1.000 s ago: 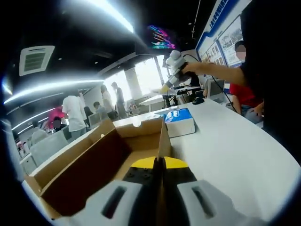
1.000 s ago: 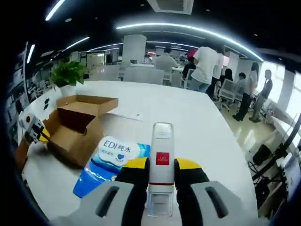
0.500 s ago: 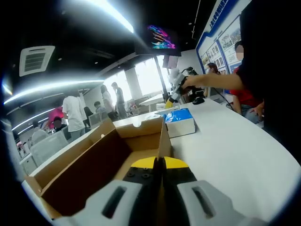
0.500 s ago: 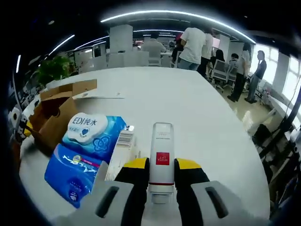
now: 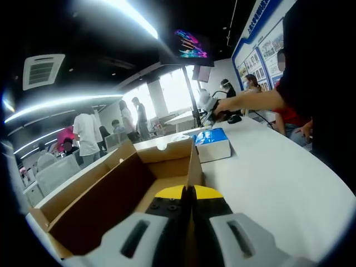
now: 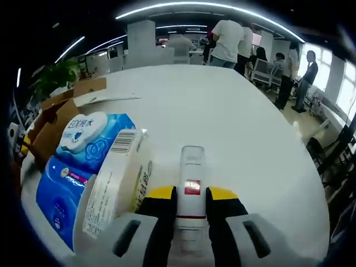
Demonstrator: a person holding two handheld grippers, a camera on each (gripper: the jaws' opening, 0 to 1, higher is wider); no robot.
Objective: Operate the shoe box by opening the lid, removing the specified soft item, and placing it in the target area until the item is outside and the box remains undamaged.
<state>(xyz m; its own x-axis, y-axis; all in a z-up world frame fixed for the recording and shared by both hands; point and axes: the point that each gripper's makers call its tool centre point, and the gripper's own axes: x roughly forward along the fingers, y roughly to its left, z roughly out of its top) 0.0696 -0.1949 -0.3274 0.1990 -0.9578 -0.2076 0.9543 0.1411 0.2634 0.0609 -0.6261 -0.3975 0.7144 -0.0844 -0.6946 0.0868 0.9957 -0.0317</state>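
Right gripper (image 6: 191, 196) clamped on a white tube (image 6: 191, 183) with a small red label, standing upright between the two yellow-tipped jaws, low over the white table (image 6: 239, 128). Just left of the tube, a white carton (image 6: 114, 186) with a barcode on top, and pressed against that, a blue pack of wet wipes (image 6: 72, 161). Beyond the wipes, the open brown shoe box (image 6: 53, 119), flaps up, tube well outside it. Left gripper (image 5: 186, 196) shut tight with no gap between the jaws, pinching the thin cardboard edge of the shoe box (image 5: 128, 189) near its corner; can't tell much more since the wall disappears between the tips. Inside of the box looks dark and bare from here. Past the box on the table (image 5: 278, 178), the same wipes pack (image 5: 211, 142), and a person's hand (image 5: 222, 105) holding the other gripper (image 5: 207, 103) just beyond it. People standing around in the office behind.
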